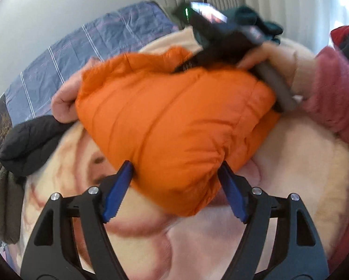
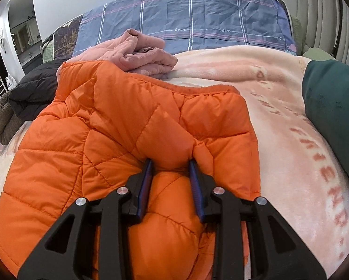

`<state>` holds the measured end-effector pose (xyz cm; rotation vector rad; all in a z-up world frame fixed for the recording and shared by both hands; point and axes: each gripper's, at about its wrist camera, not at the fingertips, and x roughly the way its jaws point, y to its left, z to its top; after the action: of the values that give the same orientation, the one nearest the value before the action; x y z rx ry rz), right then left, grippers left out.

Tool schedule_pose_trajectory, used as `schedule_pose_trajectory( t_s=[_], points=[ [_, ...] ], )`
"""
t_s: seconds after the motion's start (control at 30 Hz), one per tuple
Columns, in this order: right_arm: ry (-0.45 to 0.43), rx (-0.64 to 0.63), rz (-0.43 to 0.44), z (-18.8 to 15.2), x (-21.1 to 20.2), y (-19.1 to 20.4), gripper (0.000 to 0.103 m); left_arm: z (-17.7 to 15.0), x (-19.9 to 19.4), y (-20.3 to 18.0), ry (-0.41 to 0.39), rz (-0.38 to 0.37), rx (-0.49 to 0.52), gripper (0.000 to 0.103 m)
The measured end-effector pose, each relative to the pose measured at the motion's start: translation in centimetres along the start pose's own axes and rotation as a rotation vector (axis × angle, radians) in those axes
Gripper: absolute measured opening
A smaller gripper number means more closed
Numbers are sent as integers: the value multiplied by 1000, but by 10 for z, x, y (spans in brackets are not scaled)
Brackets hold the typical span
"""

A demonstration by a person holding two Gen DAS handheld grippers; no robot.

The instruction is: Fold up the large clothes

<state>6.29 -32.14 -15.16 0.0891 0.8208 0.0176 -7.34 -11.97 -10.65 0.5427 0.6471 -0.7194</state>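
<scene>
An orange quilted puffer jacket [image 2: 85, 140] lies bunched on a cream blanket [image 2: 279, 128] on a bed. My right gripper [image 2: 170, 163] is shut on a thick fold of the jacket, its blue pads pressing the padding from both sides. In the left wrist view the jacket [image 1: 169, 121] is lifted into a rounded bundle. My left gripper [image 1: 175, 165] has its jaws wide apart around the bundle's near end, the blue fingertips [image 1: 125, 170] touching the fabric on each side. The right gripper's black body shows blurred at the far side of the bundle [image 1: 223, 46].
A pink garment [image 2: 144, 53] is crumpled beyond the jacket. A black quilted garment [image 2: 34, 88] and an olive fleece [image 2: 4, 121] lie at the left bed edge. A dark green garment [image 2: 333, 107] is on the right. A blue plaid sheet [image 2: 197, 16] covers the headboard end.
</scene>
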Motion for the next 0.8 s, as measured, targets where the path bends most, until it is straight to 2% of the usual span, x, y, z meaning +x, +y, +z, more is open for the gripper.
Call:
schedule_pose_trajectory(
  t_s=[0.07, 0.1, 0.2, 0.27, 0.33, 0.4, 0.43, 0.47, 0.53, 0.57, 0.6, 0.7, 0.77, 0.8],
  points=[
    [-5, 0, 3, 0, 0, -1, 32, 1, 9, -2, -8, 98, 27, 74],
    [-9, -1, 4, -1, 1, -1, 32, 1, 13, 4, 5, 131, 8, 74],
    [-21, -5, 5, -3, 3, -2, 32, -10, 19, 26, 69, 137, -66, 75],
    [-28, -19, 0, -4, 4, 3, 32, -27, 20, 30, 80, 161, -43, 75],
    [-35, -44, -20, -4, 4, 8, 32, -30, 16, 30, 82, 159, -52, 75],
    [-34, -42, -20, -4, 4, 8, 32, -28, 7, 32, 90, 116, -68, 71],
    [-32, -31, -8, -3, 4, 5, 32, -26, 1, 36, 98, 61, -94, 61],
    [-30, -25, -1, -2, 3, 4, 32, -24, -7, 42, 105, -15, -129, 46],
    [-29, -20, 2, -2, 2, 4, 33, -18, -30, 47, 92, -152, -180, 26],
    [-31, -20, -1, -2, 1, 4, 33, -13, -41, 51, 71, -188, -190, 23],
    [-34, -23, -6, -2, 1, 5, 33, -4, -55, 56, 26, -200, -190, 23],
    [-43, -32, -18, -2, 0, 9, 34, 29, -71, 63, -83, -145, -179, 23],
    [-45, -31, -18, -3, -1, 8, 34, 49, -58, 65, -114, -101, -162, 23],
    [-47, -29, -16, -3, -1, 8, 34, 62, -39, 66, -109, -79, -151, 24]
  ],
)
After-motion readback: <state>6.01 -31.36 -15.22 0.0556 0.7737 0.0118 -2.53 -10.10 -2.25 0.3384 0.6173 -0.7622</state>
